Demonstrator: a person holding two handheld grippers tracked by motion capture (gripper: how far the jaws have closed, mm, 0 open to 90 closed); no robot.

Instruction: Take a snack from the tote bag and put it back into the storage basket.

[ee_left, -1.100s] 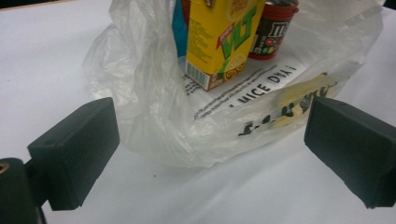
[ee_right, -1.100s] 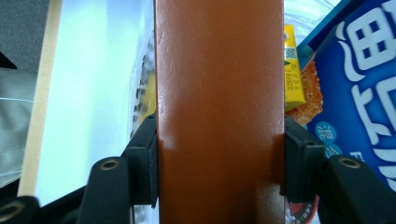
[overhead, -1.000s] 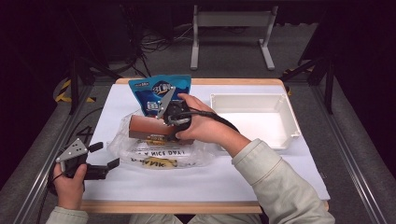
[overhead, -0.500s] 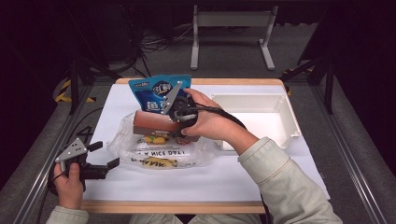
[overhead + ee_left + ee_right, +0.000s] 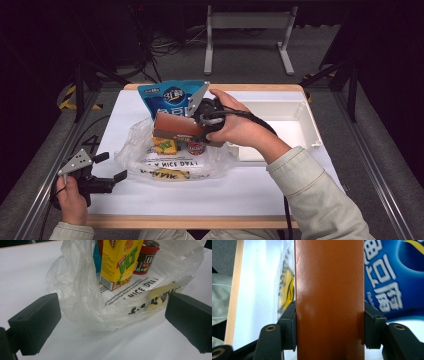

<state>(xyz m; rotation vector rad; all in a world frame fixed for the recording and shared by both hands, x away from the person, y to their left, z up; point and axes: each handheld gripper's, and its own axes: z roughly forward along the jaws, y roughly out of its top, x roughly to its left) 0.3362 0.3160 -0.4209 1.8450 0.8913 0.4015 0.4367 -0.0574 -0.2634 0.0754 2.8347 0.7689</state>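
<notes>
The right tongs [image 5: 192,126] clamp a flat reddish-brown rectangular box [image 5: 172,126] by its narrow sides, its long axis level, above the clear crinkled plastic bag [image 5: 175,160] on the counter [image 5: 250,185]. The left tongs [image 5: 112,167], spread wide and empty, sit just beside the bag's near-left edge, so the box likely moves either down into that bag or right toward the white plastic tray [image 5: 300,120].

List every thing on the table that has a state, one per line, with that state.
Clear plastic bag: lying on the table, mouth open.
Yellow drink carton: upright inside the bag.
Small red round tub: upright inside the bag, lid on.
Brown flat box: clamped, held above the bag.
Blue snack pouch: standing behind the bag.
White plastic tray: empty.
Left gripper: open.
Right gripper: shut on the box.
</notes>
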